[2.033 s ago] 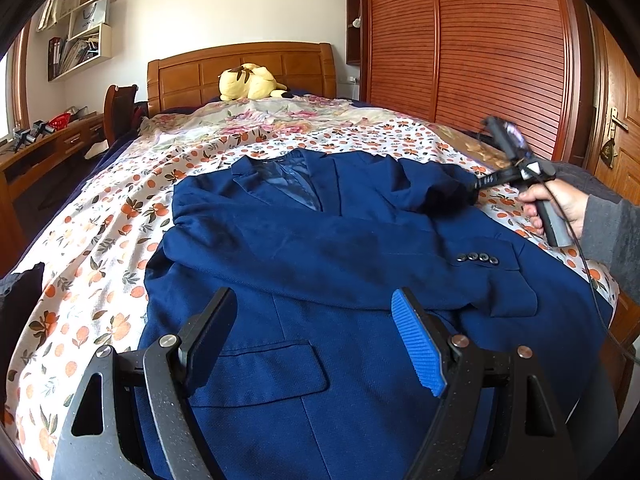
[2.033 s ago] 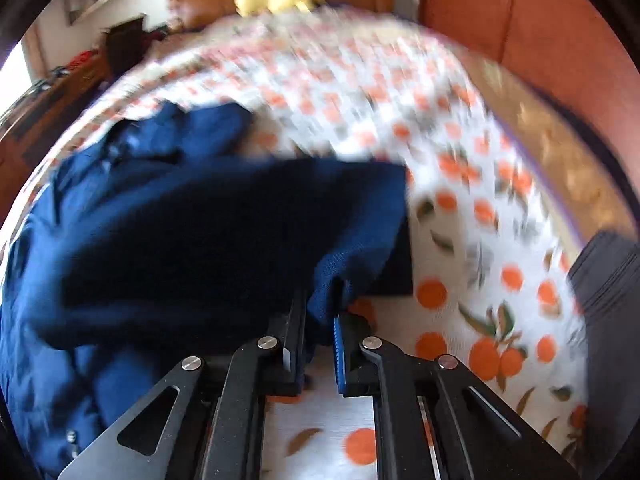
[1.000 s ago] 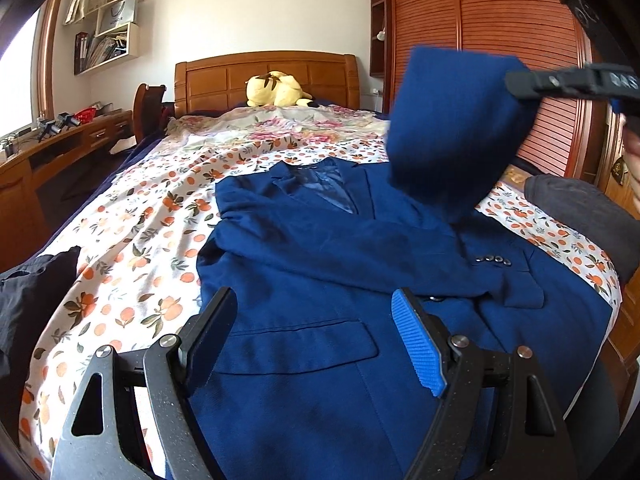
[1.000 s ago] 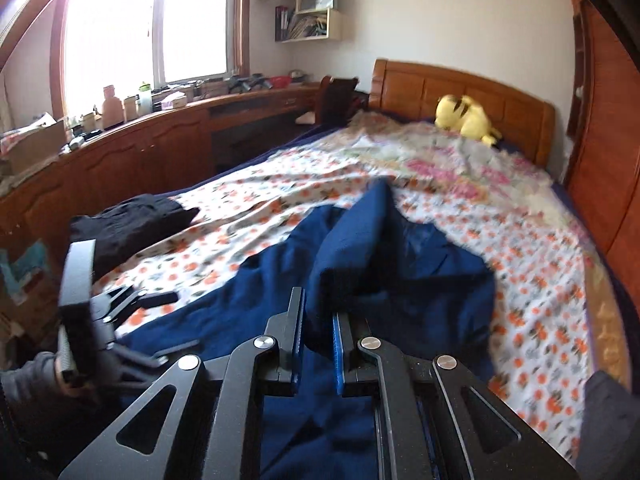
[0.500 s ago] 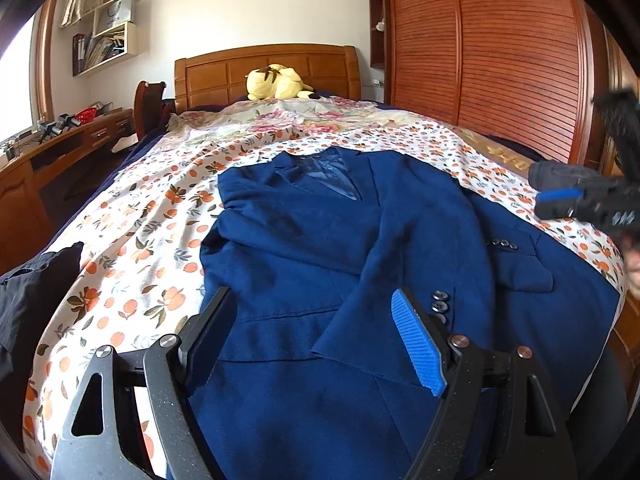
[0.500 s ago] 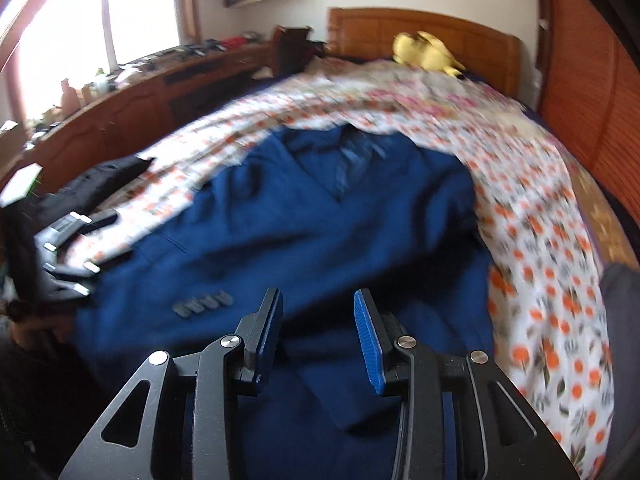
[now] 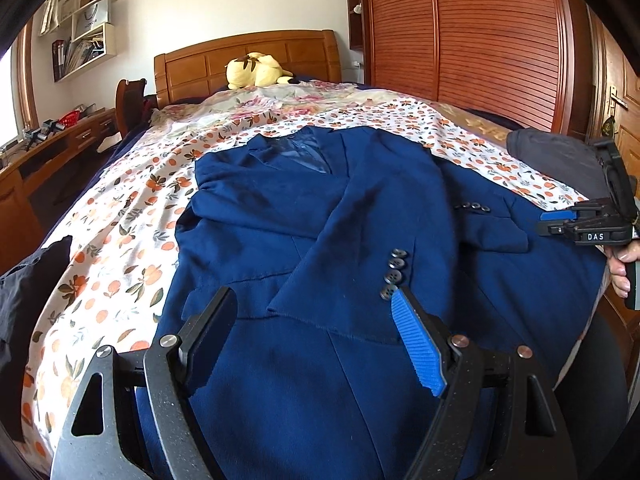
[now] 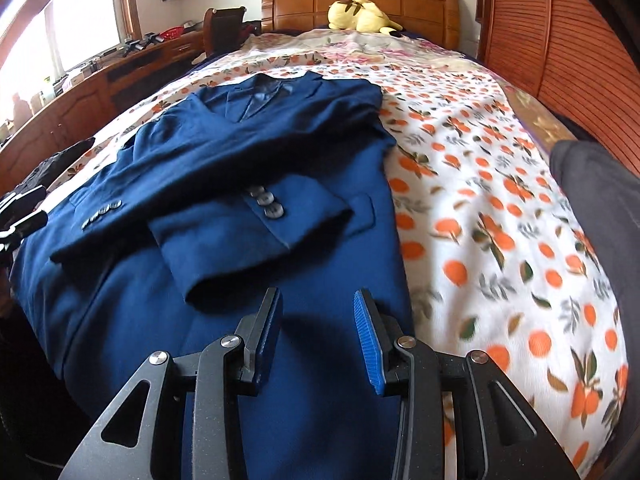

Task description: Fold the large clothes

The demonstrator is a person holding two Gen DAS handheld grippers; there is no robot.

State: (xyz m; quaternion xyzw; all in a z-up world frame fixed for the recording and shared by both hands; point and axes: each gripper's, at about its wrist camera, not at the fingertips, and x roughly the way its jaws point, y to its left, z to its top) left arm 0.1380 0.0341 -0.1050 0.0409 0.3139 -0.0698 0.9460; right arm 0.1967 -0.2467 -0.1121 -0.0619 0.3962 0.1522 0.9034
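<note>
A: Left wrist view: what is seen of the garment?

B: A navy blue suit jacket (image 7: 360, 240) is laid face up on the bed, spread over a white bedsheet printed with orange fruit (image 7: 120, 240). Both sleeves are folded across its front, and the nearer cuff with four dark buttons (image 7: 394, 272) is seen lying just beyond the left gripper (image 7: 316, 332).

A: How are that gripper's fingers (image 7: 420, 344) set?

B: They are held wide apart above the jacket's lower front, and nothing is caught between them.

A: And the right gripper (image 8: 318, 332)?

B: In the right wrist view its fingers (image 8: 370, 344) are likewise parted and empty, held over the jacket's hem near the edge on the bedsheet side. In the left wrist view the same gripper is seen at the far right beyond the jacket's edge, held in a hand.

A: What else is shown?

B: A yellow plush toy (image 8: 362, 14) is seen resting by the wooden headboard (image 8: 360, 0). A dark grey folded garment (image 8: 592, 208) lies on the sheet to the right of the jacket, apart from it, and a black garment (image 7: 24, 292) lies at the left edge of the bed.
</note>
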